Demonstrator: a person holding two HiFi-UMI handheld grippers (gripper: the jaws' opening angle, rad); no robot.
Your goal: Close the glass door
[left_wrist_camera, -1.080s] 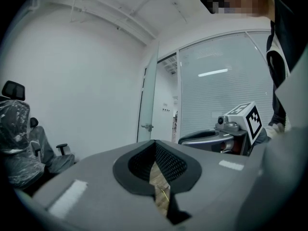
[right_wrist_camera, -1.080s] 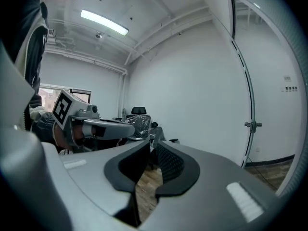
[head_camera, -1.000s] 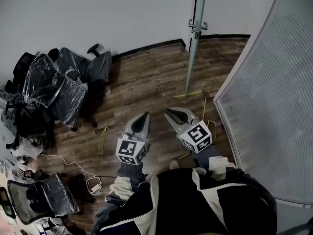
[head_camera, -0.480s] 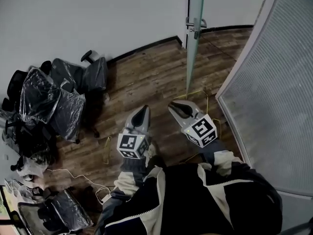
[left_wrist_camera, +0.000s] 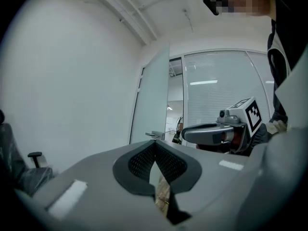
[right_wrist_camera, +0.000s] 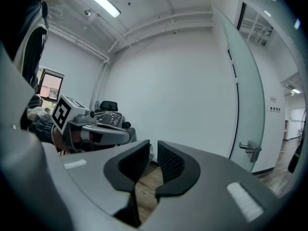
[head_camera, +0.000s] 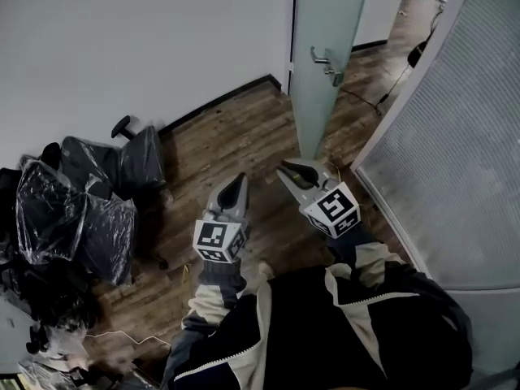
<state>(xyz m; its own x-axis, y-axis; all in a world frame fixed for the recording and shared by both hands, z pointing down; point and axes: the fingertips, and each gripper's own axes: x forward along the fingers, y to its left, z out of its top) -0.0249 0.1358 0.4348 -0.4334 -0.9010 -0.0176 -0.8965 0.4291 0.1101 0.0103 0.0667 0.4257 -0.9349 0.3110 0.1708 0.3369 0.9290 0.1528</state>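
The frosted glass door (head_camera: 325,47) stands ajar ahead, with a metal lever handle (head_camera: 327,65) on its face. Both grippers hang over the wooden floor, short of the door and touching nothing. My left gripper (head_camera: 236,187) is shut and empty; in its own view the door (left_wrist_camera: 151,105) and handle (left_wrist_camera: 155,135) lie straight beyond its closed tips (left_wrist_camera: 155,143). My right gripper (head_camera: 291,169) is nearer the door's lower edge. Its jaws (right_wrist_camera: 153,148) are opening, a narrow gap with nothing in it. The door (right_wrist_camera: 245,95) and handle (right_wrist_camera: 250,148) show at that view's right.
A white wall (head_camera: 162,39) runs left of the door. Office chairs wrapped in plastic (head_camera: 89,210) crowd the left floor. A ribbed glass partition (head_camera: 455,136) curves along the right. Beyond the door a corridor floor (head_camera: 398,47) shows.
Both grippers and the head have moved toward the door. The door, seen edge-on before, now shows its broad face and is closer. The chairs have slid down and left in the view.
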